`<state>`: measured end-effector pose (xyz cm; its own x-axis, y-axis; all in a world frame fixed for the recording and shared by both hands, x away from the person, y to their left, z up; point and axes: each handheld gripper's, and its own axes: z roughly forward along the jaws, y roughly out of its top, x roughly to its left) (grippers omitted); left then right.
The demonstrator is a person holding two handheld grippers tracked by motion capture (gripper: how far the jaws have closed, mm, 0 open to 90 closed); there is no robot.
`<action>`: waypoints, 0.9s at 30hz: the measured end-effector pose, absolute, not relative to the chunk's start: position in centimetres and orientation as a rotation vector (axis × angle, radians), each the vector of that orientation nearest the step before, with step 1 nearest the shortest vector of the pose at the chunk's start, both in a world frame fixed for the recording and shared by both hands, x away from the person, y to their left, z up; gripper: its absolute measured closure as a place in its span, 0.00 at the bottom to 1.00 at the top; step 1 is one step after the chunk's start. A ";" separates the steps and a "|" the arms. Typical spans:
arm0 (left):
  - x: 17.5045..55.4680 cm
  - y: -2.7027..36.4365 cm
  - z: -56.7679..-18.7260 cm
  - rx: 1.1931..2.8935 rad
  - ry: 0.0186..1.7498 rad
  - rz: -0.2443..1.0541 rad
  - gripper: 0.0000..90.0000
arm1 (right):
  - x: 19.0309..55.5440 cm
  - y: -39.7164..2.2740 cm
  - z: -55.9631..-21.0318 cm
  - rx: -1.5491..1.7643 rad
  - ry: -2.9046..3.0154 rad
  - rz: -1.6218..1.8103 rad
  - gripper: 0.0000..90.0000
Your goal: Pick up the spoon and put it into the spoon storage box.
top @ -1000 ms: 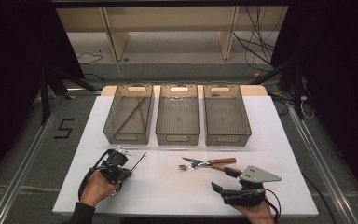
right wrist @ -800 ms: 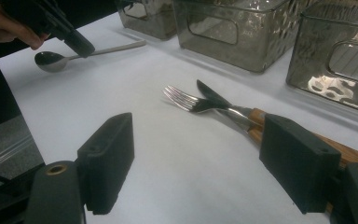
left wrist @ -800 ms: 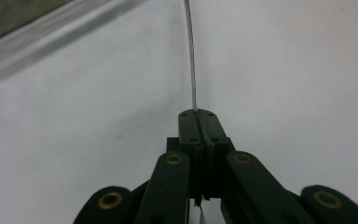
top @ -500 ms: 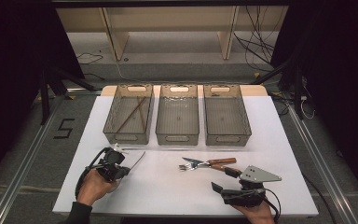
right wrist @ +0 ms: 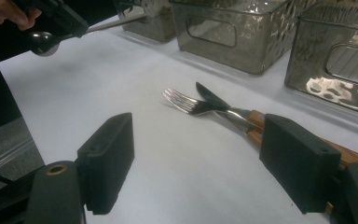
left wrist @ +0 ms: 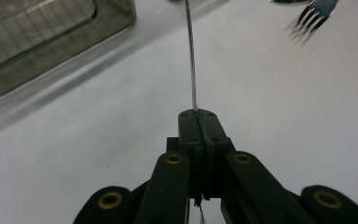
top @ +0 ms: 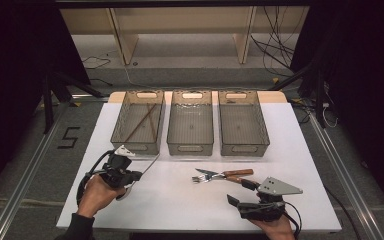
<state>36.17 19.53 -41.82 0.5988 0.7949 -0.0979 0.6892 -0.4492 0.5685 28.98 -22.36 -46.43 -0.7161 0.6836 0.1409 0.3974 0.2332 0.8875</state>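
Tongs (left wrist: 197,122) pinch knife blade (left wrist: 191,56).

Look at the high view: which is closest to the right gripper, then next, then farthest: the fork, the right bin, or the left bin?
From the right gripper:
1. Fork, on the table just ahead of it, toward the left.
2. Right bin, farther back.
3. Left bin, far across on the left, holding chopsticks.

Overhead light falls evenly on the white surface (top: 180,200); surroundings dark. Shadows soft. Glare on the clear bins (right wrist: 223,28). In the left gripper view, the fork (left wrist: 314,16) is blurred.
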 end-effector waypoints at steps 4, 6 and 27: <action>37.2 18.7 -40.5 2.231 1.128 0.242 0.99 | 29.0 -22.4 -46.4 1.013 2.229 1.477 0.30; 37.8 18.1 -39.9 2.213 1.106 0.243 0.99 | 29.0 -22.4 -46.4 1.011 2.230 1.477 0.30; 44.6 12.7 -35.8 2.186 1.012 0.224 0.99 | 29.0 -22.4 -46.4 1.013 2.233 1.482 0.30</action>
<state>44.56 12.73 -35.80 0.6786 0.7230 -0.1298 0.6005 -0.4443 0.6648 29.02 -22.43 -46.42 -0.7168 0.6818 0.1464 0.3998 0.2297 0.8873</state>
